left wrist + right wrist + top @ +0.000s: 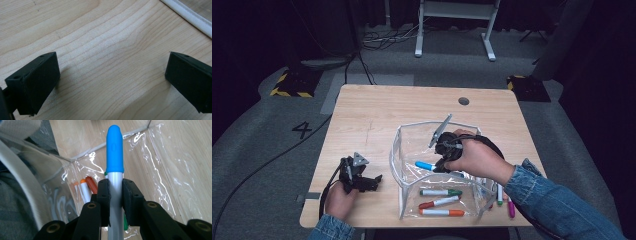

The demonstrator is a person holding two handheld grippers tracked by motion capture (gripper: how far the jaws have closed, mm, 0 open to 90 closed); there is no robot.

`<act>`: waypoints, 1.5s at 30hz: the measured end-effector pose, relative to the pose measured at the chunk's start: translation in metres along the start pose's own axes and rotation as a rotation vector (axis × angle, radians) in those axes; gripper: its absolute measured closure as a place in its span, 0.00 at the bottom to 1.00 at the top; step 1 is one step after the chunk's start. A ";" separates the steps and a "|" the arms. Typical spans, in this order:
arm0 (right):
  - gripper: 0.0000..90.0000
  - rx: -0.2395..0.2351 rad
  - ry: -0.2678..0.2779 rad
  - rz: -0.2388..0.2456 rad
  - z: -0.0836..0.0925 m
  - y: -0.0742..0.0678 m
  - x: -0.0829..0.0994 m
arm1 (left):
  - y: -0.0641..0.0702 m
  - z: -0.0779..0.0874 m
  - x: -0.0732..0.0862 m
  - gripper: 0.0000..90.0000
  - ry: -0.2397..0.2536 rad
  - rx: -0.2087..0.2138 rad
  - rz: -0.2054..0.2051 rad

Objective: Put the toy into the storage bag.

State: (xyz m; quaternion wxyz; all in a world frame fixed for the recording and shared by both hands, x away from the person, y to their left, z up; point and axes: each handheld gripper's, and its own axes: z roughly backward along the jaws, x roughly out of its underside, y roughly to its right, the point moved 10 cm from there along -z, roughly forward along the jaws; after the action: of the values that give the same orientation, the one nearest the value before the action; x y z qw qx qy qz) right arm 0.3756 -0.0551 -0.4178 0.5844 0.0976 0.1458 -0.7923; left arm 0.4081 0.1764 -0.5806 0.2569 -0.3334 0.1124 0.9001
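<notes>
Right gripper (pixel 115 192): jaws pinched on blue marker (pixel 115 150), pads on its white barrel just below the cap; in the high view gripper (pixel 443 156) is inside the pouch opening, hand (pixel 477 159) wrapped over it, denim sleeve behind.
Left gripper (pixel 373 182): jaws spread wide, nothing between them; rests low over bare wood near the front left edge, well apart from the pouch. Left gripper view has both black jaws over wood grain, white pouch rim (pixel 190 17) crossing the top right corner.
Table (pixel 367 120): light wood, round grommet hole (pixel 463 101) near the far edge.
Pouch (pixel 399 150): clear plastic, white-edged, standing open on the right half of the table, mouth facing up.
Blue marker: cap points toward the pouch's left wall in the high view (pixel 425 165), held above the pouch bottom, tilted, not lying down.
Inside pouch: green marker (pixel 441 192), red marker (pixel 439 202), orange marker (pixel 442 212), lying roughly parallel on the bottom near the front wall. Right gripper view has the orange (pixel 83 188) and red (pixel 91 183) caps just left of the jaws.
Outside pouch: green-tipped marker (pixel 500 195) and purple marker (pixel 511 207) on the table just right of the pouch, beside the sleeve.
Floor: grey carpet, cables, a "4" mark (pixel 303 129) left of the table.
</notes>
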 end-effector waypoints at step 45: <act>0.61 -0.180 -0.177 0.037 -0.081 0.004 0.032 | 0.000 0.000 0.000 0.00 0.000 0.001 0.000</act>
State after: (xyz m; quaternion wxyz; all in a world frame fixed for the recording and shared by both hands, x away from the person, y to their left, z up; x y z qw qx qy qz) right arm 0.3688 -0.0565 -0.5047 0.6158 -0.0229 0.1622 -0.7707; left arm 0.4080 0.1763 -0.5806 0.2572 -0.3332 0.1129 0.9001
